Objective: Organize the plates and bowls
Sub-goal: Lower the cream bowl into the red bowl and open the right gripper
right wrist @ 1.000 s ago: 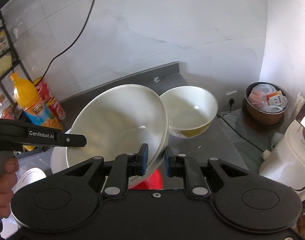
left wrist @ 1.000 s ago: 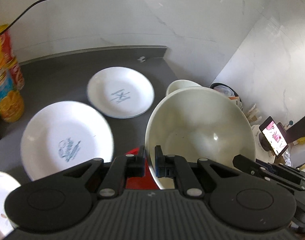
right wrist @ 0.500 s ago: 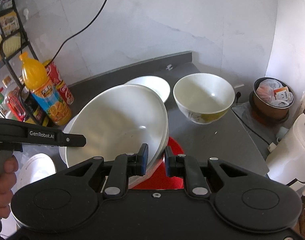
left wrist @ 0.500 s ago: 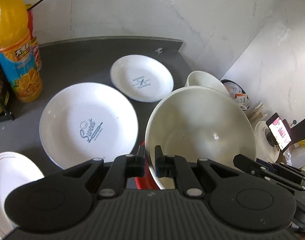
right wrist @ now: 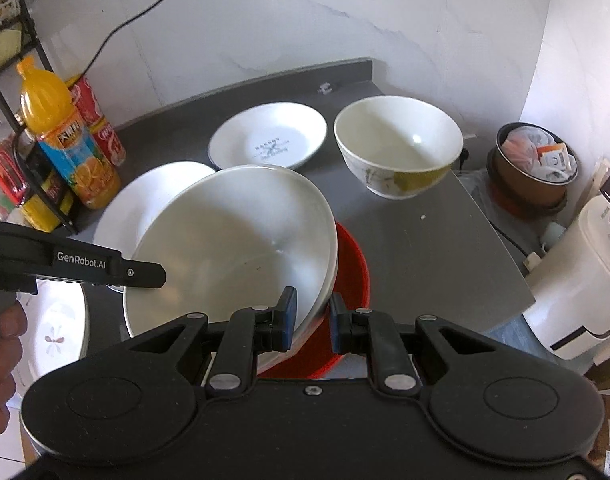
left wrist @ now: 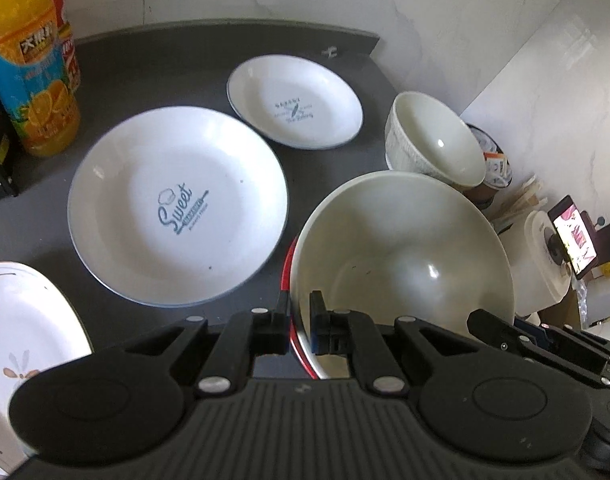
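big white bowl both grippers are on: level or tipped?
Tipped. In the right wrist view the bowl has its rim high on the right, mouth facing left, above the red bowl.

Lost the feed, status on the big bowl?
Left gripper and right gripper both shut on big white bowl rim. Red dish underneath. Small bowl beyond.

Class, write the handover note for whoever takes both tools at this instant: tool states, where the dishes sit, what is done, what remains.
Left tool: shut on the near rim of the large white bowl.
Right tool: shut on the same bowl's rim, opposite side; the bowl is tilted above the red dish.
On the grey counter: "Sweet" plate, smaller printed plate, floral plate at the left edge, patterned bowl.
Done: nothing looks stacked yet.
Left: set the held bowl down, then group bowls together and stack plates.
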